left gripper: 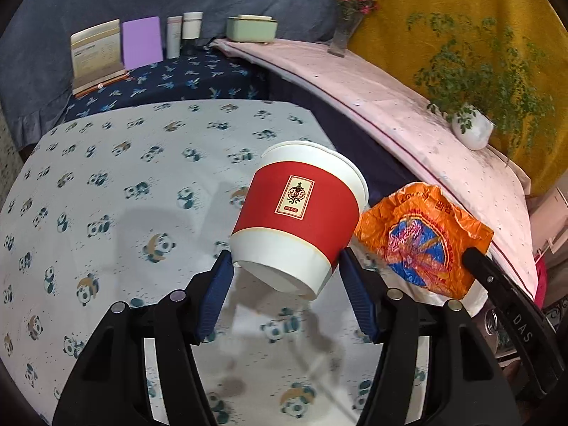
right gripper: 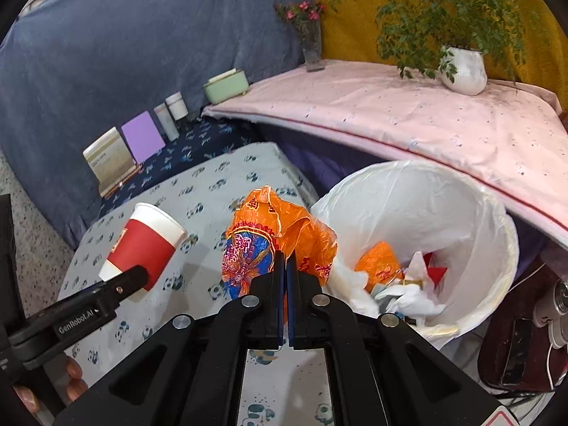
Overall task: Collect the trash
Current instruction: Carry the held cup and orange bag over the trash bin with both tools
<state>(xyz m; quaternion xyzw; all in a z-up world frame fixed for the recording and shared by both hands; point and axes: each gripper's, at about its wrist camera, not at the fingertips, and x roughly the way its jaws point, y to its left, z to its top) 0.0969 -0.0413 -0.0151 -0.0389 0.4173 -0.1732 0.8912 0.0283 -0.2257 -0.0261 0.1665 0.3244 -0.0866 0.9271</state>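
Observation:
A red and white paper cup (left gripper: 301, 213) hangs tilted above the panda-print table (left gripper: 106, 184), with my left gripper (left gripper: 284, 266) shut on its lower part, blue pads against both sides. The right wrist view shows the same cup (right gripper: 142, 245) at the left, held by the left gripper's finger. My right gripper (right gripper: 285, 259) is shut on a crumpled orange and blue wrapper (right gripper: 269, 245), lifted off the table. The wrapper (left gripper: 422, 238) appears beside the cup in the left wrist view. A white-lined trash bin (right gripper: 461, 213) stands just right of the wrapper and holds several bits of trash.
A pink-covered ledge (right gripper: 408, 120) runs behind the bin, carrying a white plant pot (right gripper: 463, 71) and a flower vase (right gripper: 312, 46). A green box (left gripper: 252, 28), bottles, a purple card (left gripper: 142, 42) and a booklet stand on the dark blue cloth at the back. A person's fingers (right gripper: 74, 380) show low left.

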